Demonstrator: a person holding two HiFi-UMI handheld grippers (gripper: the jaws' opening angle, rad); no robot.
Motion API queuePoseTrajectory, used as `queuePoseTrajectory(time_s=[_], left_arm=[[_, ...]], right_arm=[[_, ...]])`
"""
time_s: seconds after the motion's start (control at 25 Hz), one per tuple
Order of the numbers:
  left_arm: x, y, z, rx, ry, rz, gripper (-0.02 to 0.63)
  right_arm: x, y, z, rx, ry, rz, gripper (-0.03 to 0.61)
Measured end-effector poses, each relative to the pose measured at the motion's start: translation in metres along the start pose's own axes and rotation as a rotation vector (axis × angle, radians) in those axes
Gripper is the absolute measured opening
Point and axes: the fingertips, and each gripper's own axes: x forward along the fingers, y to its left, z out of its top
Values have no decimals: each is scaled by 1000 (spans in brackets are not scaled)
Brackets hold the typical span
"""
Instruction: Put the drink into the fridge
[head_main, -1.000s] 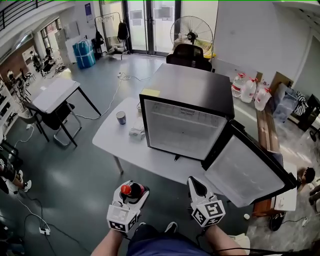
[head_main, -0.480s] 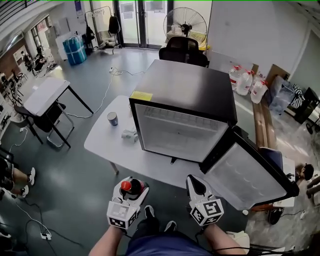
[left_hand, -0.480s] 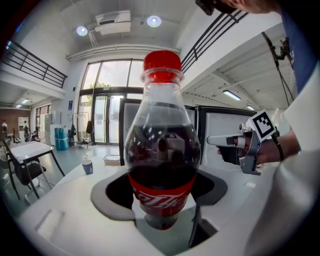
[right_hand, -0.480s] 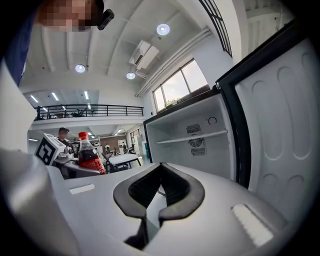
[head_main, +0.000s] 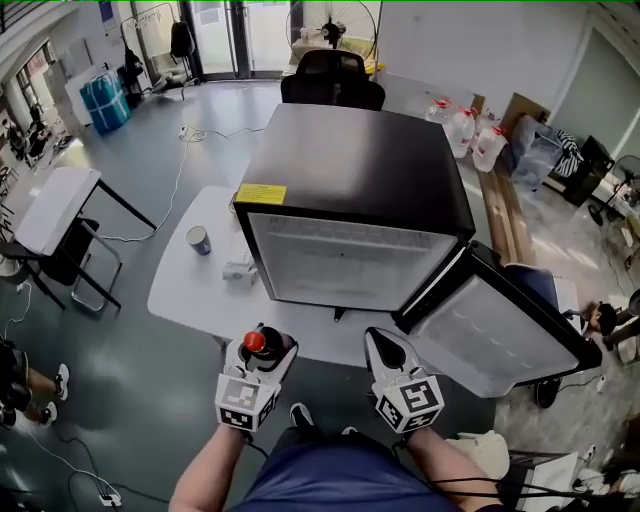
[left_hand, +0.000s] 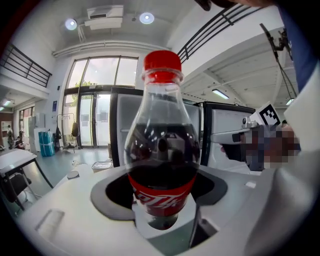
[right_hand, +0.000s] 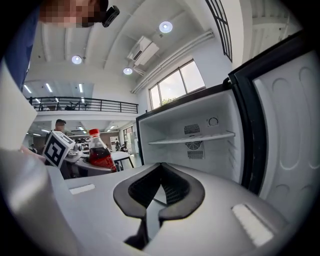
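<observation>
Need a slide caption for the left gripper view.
Upright cola bottle clamped in the left tool, open fridge ahead.

R tongs (right_hand: 160, 175) closed, empty, fridge (right_hand: 200, 150) open, bottle (right_hand: 100, 154) left

The clear plastic cola bottle (left_hand: 161, 150) with the red cap, clamped in my left gripper (left_hand: 162, 217), wears a red band label (left_hand: 160, 196) with white flowing script of the Coca-Cola kind. Only part of the lettering shows. On the black fridge (head_main: 360, 170), at its front left top corner, sits a yellow sticker (head_main: 260, 194), its print too small to read.
</observation>
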Motion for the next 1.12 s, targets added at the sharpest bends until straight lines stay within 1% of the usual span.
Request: queuePoseTrajectory(time_s=[0.28,0.4,0.52,0.68,0.8,0.88,0.96,1.04,1.12], left_arm=[[56,20,-7,-6,10,-53,314],[78,20,-13,-30,35,-59,314],[102,19,-15,-57,57,-52,314],[137,16,-18,-57,92,-22,314],[161,16,-18,-37,108,13,314],[175,20,-15,-39,108,39,314],[189,27,-16,-59,112,69,314],[201,35,-19,-82,121,99,314],[214,43,-21,-90,131,126,314]], right_arm=[[16,-10,-7,3,13,-83,3],[16,-10,-17,11,41,-81,3],[17,-11,-23,12,73,-52,3],[15,-12,-23,-7,91,-5,3],[10,-18,-21,-7,95,-1,3],[6,-24,-19,-13,93,-6,3],[1,-31,-17,-19,92,-19,3],[-6,-39,-17,-21,96,-39,3],[-12,-49,-18,-18,98,-62,3]])
